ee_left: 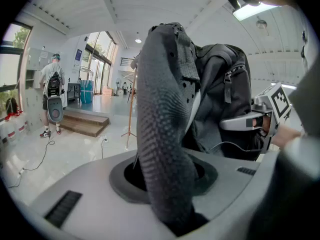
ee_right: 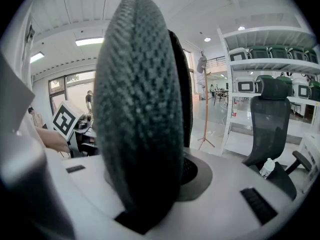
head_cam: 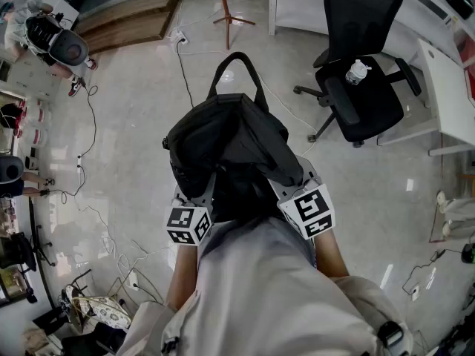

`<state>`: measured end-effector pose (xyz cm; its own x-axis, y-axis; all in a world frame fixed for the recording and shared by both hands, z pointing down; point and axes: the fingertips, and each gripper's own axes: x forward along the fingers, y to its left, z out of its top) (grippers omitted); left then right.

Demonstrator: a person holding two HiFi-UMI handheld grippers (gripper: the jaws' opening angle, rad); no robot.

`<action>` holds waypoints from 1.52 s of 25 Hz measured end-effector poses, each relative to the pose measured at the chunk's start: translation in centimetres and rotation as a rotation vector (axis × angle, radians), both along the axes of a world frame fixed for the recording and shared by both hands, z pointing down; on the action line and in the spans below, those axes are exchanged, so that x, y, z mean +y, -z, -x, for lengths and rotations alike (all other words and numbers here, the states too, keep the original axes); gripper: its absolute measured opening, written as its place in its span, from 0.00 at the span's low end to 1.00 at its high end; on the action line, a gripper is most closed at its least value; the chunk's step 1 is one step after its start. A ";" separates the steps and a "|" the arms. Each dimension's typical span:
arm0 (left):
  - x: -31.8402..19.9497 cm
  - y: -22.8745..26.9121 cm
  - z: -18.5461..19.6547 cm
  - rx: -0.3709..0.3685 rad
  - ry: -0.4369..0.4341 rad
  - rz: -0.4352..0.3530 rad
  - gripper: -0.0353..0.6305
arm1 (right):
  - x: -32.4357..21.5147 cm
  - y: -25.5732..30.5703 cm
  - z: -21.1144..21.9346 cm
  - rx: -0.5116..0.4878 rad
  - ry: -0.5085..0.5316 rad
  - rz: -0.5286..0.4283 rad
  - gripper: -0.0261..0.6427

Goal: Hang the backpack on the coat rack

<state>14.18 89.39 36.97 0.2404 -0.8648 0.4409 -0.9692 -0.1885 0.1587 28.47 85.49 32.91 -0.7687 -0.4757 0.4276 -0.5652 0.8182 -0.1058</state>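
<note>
Left hand-held gripper [head_cam: 197, 199] clamps backpack [head_cam: 230, 136] strap; right hand-held gripper [head_cam: 295, 191] likewise | glossy pale floor [head_cam: 133, 124]; office chair [head_cam: 364, 87]

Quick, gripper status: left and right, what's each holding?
Left gripper: closed on a shoulder strap of the backpack.
Right gripper: closed on the other shoulder strap.

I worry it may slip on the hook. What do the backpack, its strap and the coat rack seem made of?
The shoulder strap: padded mesh fabric, dark grey, matte; its knit grid shows up close. The backpack body: probably nylon or polyester, black, with soft folds and slight sheen. The coat rack: looks like wood, reddish-brown and smooth, though painted metal is possible.
</note>
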 end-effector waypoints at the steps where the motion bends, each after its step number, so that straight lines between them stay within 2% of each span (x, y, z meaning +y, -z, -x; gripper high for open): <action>1: -0.1 0.3 -0.2 -0.003 0.000 -0.009 0.24 | -0.1 0.3 -0.2 0.000 0.001 -0.008 0.22; 8: -1.7 1.6 -1.0 -0.022 -0.021 -0.061 0.24 | -1.6 1.8 -0.9 -0.005 0.005 -0.056 0.22; 16: -2.0 -0.6 -0.6 0.004 -0.032 -0.037 0.24 | -1.7 0.2 -0.4 0.014 -0.006 -0.037 0.24; 20: -6.4 -0.7 0.3 0.013 -0.043 -0.007 0.24 | -5.8 0.0 0.5 0.031 -0.009 -0.003 0.24; 29: -13.8 -0.8 4.5 0.027 -0.036 0.024 0.24 | -13.2 0.1 4.8 0.045 0.005 0.025 0.25; 38: -20.4 0.1 11.3 0.032 -0.024 0.043 0.24 | -20.0 1.0 11.6 0.053 0.022 0.037 0.25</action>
